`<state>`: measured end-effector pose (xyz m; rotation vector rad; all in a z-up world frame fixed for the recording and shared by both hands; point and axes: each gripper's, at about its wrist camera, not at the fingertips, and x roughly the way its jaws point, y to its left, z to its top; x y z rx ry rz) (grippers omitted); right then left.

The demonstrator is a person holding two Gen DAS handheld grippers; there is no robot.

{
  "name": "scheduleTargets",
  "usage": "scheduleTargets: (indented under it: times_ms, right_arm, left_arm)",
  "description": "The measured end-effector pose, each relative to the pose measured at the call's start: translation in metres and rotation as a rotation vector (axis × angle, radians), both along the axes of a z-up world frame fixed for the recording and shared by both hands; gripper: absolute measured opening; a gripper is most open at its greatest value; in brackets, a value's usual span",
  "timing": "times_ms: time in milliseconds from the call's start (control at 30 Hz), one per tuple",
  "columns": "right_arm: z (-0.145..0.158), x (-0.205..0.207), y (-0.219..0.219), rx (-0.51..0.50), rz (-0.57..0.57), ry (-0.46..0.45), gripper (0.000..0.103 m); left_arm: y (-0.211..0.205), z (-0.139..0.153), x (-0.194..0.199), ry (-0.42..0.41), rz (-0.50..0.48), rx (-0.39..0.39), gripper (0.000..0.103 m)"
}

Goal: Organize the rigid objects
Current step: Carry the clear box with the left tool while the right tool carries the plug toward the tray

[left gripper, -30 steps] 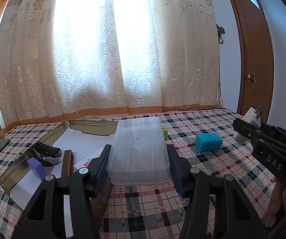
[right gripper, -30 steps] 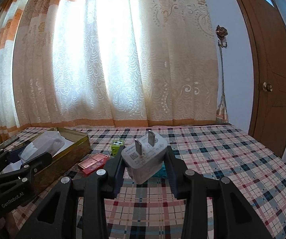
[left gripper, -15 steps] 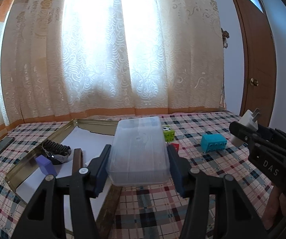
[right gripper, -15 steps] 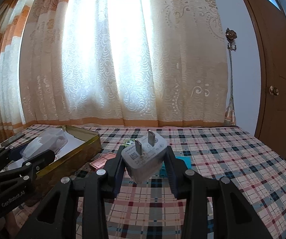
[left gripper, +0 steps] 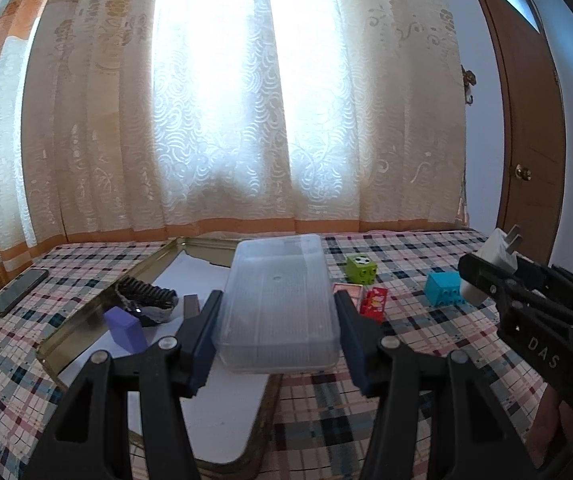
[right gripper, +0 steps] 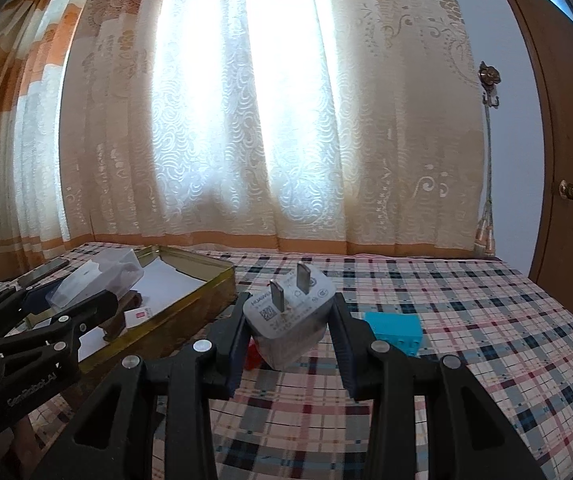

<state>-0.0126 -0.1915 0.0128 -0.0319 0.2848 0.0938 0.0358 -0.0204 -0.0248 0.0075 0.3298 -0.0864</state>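
Left wrist view, left tool clamping clear box, right tool gripping white charger

left claw clamped, right claw clamped

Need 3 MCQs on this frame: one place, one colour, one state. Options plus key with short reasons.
1. Where is the purple block?
A. inside the gold tray
B. on the checked cloth beside the green cube
C. in a gripper

2. What colour is the studded brick?
A. red
B. blue
C. yellow

3. What is the right gripper doing?
A. open, empty
B. shut on the white charger plug
C. shut on a phone

Key: 1 A, it sits on the tray's white liner; 2 B, it shows plainly blue in both views; 3 B, both fingers press the plug's sides, prongs up.
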Motion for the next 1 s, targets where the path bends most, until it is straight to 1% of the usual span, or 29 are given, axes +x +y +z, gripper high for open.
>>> scheduleTargets:
  times_ms: [567, 1000]
  right_arm:
    - [-0.003, 0.002, 0.039, -0.009, 0.078, 0.008, 0.041]
    - [-0.004, 0.002, 0.059, -0.017, 0.121, 0.012, 0.041]
  left_arm:
    - [0.037, 0.000, -0.005, 0.000, 0.061, -0.019, 0.054]
    - [0.050, 0.000, -0.007, 0.001, 0.079, -0.020, 0.054]
